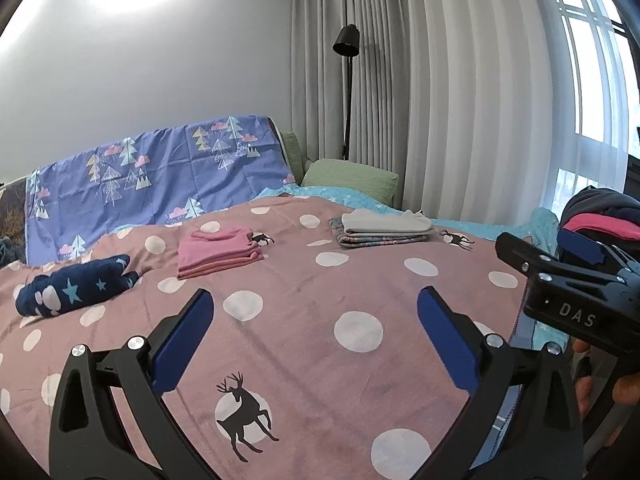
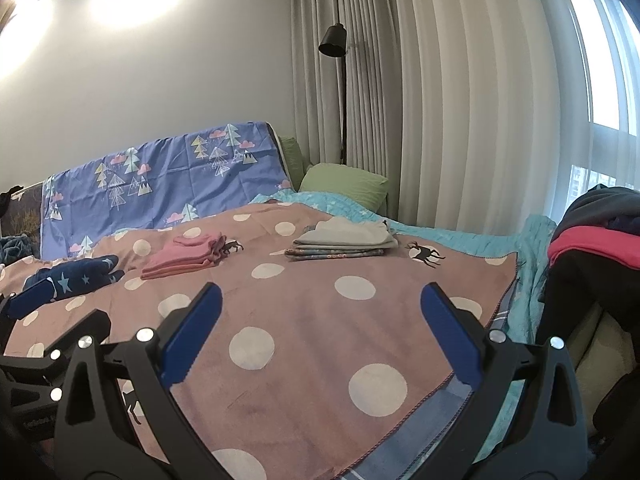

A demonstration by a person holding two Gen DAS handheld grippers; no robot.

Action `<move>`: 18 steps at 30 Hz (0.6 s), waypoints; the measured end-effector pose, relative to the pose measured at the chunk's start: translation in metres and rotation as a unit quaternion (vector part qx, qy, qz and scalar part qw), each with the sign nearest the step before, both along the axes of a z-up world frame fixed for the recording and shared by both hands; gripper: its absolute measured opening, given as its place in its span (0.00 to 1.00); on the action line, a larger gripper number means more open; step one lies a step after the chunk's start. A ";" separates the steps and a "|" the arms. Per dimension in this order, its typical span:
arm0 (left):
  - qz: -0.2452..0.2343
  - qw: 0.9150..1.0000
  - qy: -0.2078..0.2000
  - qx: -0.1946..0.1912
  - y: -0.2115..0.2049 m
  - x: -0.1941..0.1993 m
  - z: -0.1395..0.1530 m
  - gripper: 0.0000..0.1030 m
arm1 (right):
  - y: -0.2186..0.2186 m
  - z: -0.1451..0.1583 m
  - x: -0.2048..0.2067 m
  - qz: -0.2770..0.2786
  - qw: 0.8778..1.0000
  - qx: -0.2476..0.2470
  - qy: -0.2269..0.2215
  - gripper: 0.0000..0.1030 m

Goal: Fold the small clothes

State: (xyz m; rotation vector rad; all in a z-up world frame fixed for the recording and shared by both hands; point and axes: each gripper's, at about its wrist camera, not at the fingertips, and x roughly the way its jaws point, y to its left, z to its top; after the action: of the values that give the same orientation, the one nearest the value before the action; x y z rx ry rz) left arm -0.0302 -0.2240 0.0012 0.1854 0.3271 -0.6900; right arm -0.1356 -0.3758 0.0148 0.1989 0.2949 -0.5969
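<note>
- Clothes already folded sat in two neat stacks on the bed's dotted pink blanket [image 1: 304,312]: a pink stack [image 1: 219,254] and a grey-topped stack [image 1: 384,229], set toward the far side, likely to keep the near area free for folding.
- A navy star-print garment [image 1: 76,290] lay bunched at the left, apparently not yet folded.
- More unfolded clothes were heaped in a dark-and-red pile [image 2: 592,236] off the bed's right edge.
- The left gripper [image 1: 316,340] hung above bare blanket, its fingers spread wide and holding nothing.
- The right gripper [image 2: 320,334] hovered likewise, wide apart and empty, probably ready to fetch the next piece.
</note>
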 end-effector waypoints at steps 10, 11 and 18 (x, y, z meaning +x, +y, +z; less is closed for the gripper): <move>0.002 1.000 0.006 0.006 0.002 0.001 -0.004 0.99 | 0.002 -0.005 0.004 0.004 1.000 -0.002 0.012 0.98; 0.001 1.000 0.006 0.005 0.002 0.001 -0.004 0.99 | 0.002 -0.006 0.004 0.003 1.000 -0.003 0.012 0.98; 0.000 1.000 0.007 0.008 0.001 0.000 -0.005 0.99 | 0.004 -0.007 0.004 0.000 1.000 -0.006 0.015 0.98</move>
State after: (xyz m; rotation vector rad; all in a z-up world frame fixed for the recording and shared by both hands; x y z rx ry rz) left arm -0.0301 -0.2229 -0.0042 0.1955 0.3457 -0.6896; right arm -0.1315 -0.3720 0.0081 0.1786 0.3192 -0.6017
